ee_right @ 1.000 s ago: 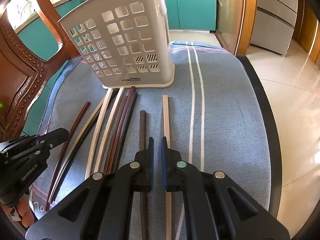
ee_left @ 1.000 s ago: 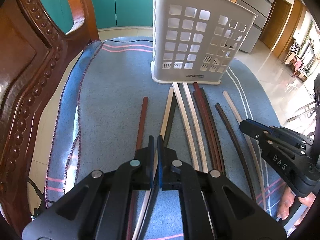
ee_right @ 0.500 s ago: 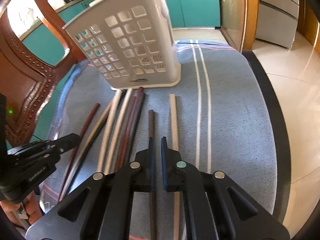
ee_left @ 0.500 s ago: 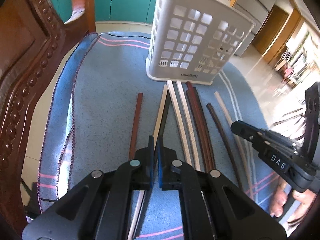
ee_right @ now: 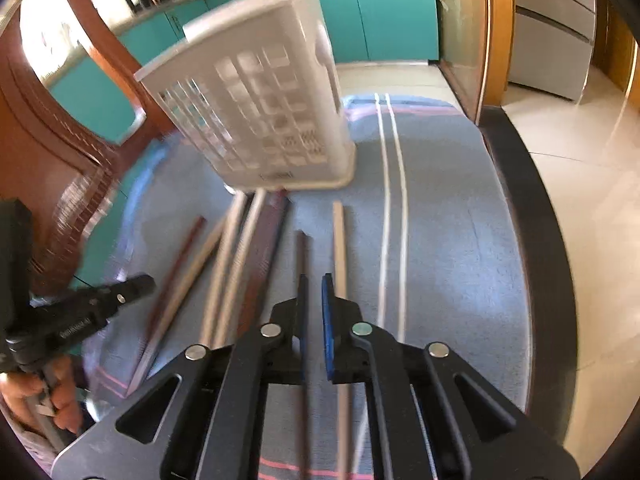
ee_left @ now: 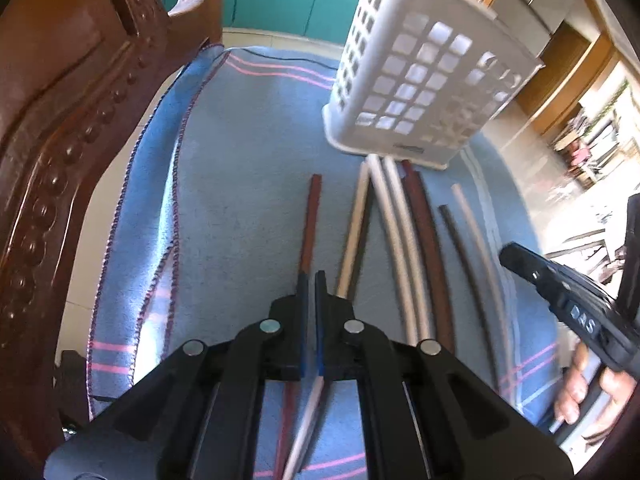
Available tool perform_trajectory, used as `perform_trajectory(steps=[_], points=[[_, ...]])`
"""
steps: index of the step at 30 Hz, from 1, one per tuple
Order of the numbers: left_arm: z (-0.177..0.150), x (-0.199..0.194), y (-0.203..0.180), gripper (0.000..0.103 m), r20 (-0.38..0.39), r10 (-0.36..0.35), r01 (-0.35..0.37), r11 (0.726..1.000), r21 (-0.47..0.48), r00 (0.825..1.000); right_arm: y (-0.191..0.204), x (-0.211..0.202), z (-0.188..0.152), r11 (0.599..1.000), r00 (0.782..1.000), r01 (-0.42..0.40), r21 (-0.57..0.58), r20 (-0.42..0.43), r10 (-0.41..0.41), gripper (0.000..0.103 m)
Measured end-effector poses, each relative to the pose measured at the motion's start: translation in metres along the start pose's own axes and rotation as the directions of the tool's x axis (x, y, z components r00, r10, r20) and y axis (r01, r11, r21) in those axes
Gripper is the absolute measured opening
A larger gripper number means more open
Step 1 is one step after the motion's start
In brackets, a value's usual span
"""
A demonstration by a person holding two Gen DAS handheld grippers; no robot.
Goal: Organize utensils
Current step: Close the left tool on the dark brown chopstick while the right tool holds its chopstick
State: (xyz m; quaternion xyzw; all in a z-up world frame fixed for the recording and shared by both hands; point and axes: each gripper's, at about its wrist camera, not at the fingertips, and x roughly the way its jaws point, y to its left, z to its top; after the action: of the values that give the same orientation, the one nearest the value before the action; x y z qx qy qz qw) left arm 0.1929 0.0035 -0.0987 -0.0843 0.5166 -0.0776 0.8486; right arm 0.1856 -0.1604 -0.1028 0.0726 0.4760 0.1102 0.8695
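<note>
Eight or so chopsticks: lying side by side on the blue cloth (ee_left: 248,184), tips toward the basket.
Basket: white slotted plastic basket (ee_left: 420,80) standing upright at the cloth's far end, just beyond the sticks.
Left gripper (ee_left: 309,280): jaws all but closed, empty, poised over the reddish-brown chopstick (ee_left: 312,216) at the row's left edge.
Right gripper (ee_right: 314,284): jaws nearly closed with a slim gap, holding nothing, above the dark chopstick (ee_right: 301,252) beside a pale chopstick (ee_right: 339,240).
Chair: carved wooden chair (ee_left: 52,140) alongside.

Left claw (ee_left: 309,280) and right claw (ee_right: 315,284) both closed, angled downward.
</note>
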Motion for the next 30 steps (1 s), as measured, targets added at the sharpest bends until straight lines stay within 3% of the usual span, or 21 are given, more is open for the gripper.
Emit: perform_trajectory(steps=[7,12,17,24,25,28,30], points=[[0.009,0.017,-0.012,0.005,-0.001,0.07,-0.07,0.997,0.03,0.998,-0.004,0.01,-0.009,0.998,0.999,0.047,-0.031,-0.019,-0.047,0.026],[0.007,0.022,-0.022,0.008,-0.003,0.119,-0.118,0.991,0.065,0.993,-0.007,0.019,-0.012,0.996,0.996,0.085,-0.041,-0.022,-0.086,0.026],[0.007,0.024,-0.025,0.011,0.005,0.132,-0.132,0.987,0.093,0.991,0.005,0.025,-0.01,0.988,0.991,0.136,-0.079,-0.002,-0.136,0.027],[0.003,0.019,-0.026,0.011,0.009,0.125,-0.126,0.987,0.104,0.992,0.017,0.033,-0.004,0.986,0.99,0.138,-0.099,0.011,-0.137,0.027],[0.003,0.019,-0.025,0.011,0.01,0.125,-0.126,0.986,0.105,0.992,0.018,0.033,-0.004,0.986,0.991,0.134,-0.099,0.011,-0.134,0.026],[0.002,0.019,-0.023,0.011,0.01,0.122,-0.122,0.987,0.107,0.992,0.019,0.033,-0.004,0.99,0.994,0.111,-0.089,0.001,-0.111,0.007],[0.002,0.018,-0.022,0.009,0.01,0.118,-0.118,0.988,0.103,0.993,0.018,0.033,-0.004,0.991,0.995,0.102,-0.081,-0.002,-0.103,0.006]])
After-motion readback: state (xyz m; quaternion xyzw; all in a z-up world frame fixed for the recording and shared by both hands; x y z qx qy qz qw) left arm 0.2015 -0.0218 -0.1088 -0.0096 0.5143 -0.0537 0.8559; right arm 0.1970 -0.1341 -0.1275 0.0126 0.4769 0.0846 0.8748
